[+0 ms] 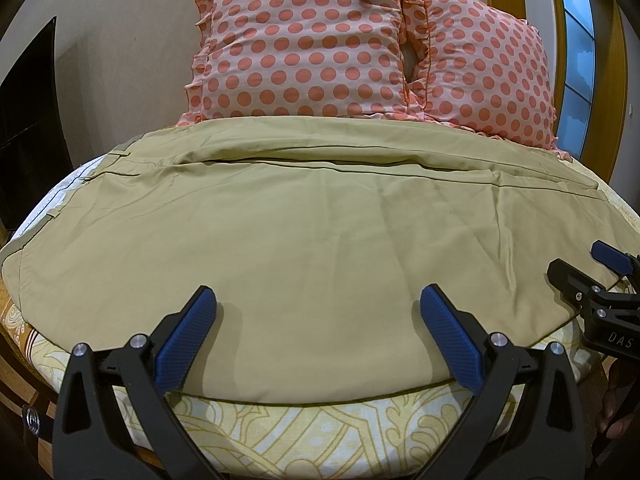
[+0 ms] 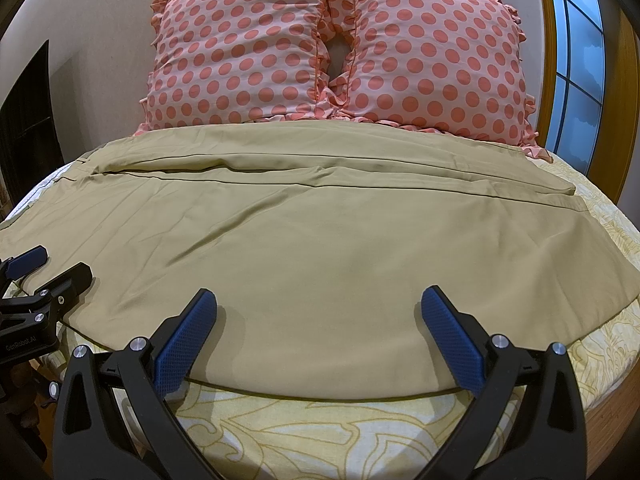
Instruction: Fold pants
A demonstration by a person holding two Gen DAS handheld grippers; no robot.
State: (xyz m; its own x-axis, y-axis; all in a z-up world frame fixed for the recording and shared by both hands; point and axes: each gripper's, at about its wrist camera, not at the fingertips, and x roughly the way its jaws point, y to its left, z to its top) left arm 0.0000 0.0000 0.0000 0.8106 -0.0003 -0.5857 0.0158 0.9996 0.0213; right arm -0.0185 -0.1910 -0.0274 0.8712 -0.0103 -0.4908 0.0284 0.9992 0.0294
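pants [image 1: 312, 248]: khaki, spread flat across bed sheet [image 1: 320, 432], waistband left, legs right
left gripper [image 1: 318, 336]: wide open, empty, at near hem
right gripper [image 2: 318, 336]: wide open, empty, same edge
pillows [image 2: 336, 48]: polka-dot, far side

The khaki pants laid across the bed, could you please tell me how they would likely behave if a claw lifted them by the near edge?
The pants look thin and creased, so they would probably drape limply rather than hold shape. Lying wide across the bedsheet, the far part would likely drag and bunch. They seem light enough for one open claw.
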